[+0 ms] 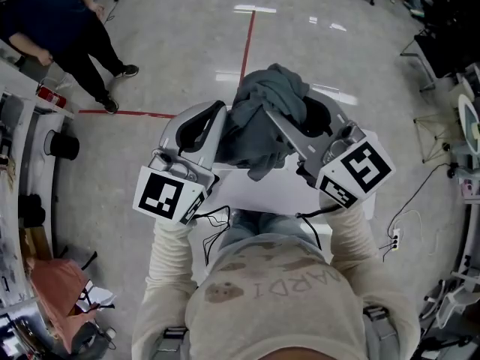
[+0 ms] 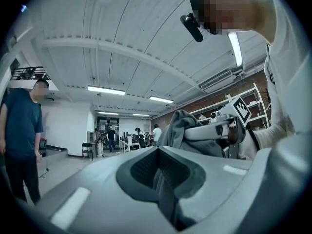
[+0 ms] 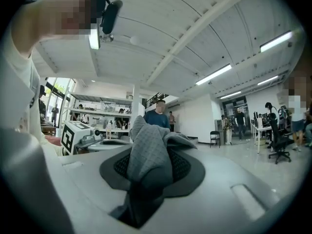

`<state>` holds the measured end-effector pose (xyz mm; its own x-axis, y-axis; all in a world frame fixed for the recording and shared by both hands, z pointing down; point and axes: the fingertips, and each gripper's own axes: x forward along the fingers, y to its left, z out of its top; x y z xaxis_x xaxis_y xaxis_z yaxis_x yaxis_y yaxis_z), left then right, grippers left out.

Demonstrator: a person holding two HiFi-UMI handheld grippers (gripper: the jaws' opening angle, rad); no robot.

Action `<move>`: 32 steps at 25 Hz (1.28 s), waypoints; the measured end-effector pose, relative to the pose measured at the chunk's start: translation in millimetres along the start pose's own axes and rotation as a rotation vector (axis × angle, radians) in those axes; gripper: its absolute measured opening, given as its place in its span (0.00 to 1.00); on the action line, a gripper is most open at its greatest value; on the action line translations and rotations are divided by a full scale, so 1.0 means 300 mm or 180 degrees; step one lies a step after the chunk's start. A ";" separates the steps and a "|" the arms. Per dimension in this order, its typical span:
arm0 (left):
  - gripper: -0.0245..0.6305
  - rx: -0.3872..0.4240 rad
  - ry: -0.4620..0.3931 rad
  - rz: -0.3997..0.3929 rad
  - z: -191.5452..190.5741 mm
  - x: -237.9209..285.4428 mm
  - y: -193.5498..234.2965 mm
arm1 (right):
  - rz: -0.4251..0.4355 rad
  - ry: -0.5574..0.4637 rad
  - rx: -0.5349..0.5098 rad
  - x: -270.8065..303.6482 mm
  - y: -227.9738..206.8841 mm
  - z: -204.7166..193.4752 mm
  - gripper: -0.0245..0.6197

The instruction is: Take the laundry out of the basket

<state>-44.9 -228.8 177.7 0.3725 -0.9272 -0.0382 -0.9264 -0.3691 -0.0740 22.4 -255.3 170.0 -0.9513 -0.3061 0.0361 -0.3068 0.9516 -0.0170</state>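
A dark grey garment (image 1: 259, 115) hangs bunched in the air in front of the person's chest, between both grippers. My left gripper (image 1: 220, 122) is shut on its left side; in the left gripper view a fold of the cloth (image 2: 165, 191) sits pinched between the jaws. My right gripper (image 1: 294, 117) is shut on the right side, and in the right gripper view the grey cloth (image 3: 146, 160) rises out of the closed jaws. Both grippers point level. Below the garment lies a white flat thing (image 1: 259, 190); I cannot tell whether it is the basket.
A person in dark clothes (image 1: 67, 28) stands on the floor at the upper left, near a red floor line (image 1: 247, 36). Shelving lines the left edge, with a pink cloth (image 1: 56, 287) beside it. A cable and power strip (image 1: 394, 238) lie at the right.
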 end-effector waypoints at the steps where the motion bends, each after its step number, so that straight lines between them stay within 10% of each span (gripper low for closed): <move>1: 0.04 0.0017 -0.0015 0.0000 0.007 -0.003 0.000 | 0.0002 -0.0042 0.0013 -0.001 0.003 0.019 0.25; 32: 0.04 0.0074 -0.0140 -0.0006 0.098 -0.007 -0.008 | -0.0095 -0.0316 -0.0166 -0.015 0.024 0.096 0.26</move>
<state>-41.8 -224.2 148.8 0.3766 -0.9228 -0.0817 -0.9245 -0.3687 -0.0972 23.5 -248.0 141.1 -0.9408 -0.3331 -0.0632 -0.3356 0.9414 0.0348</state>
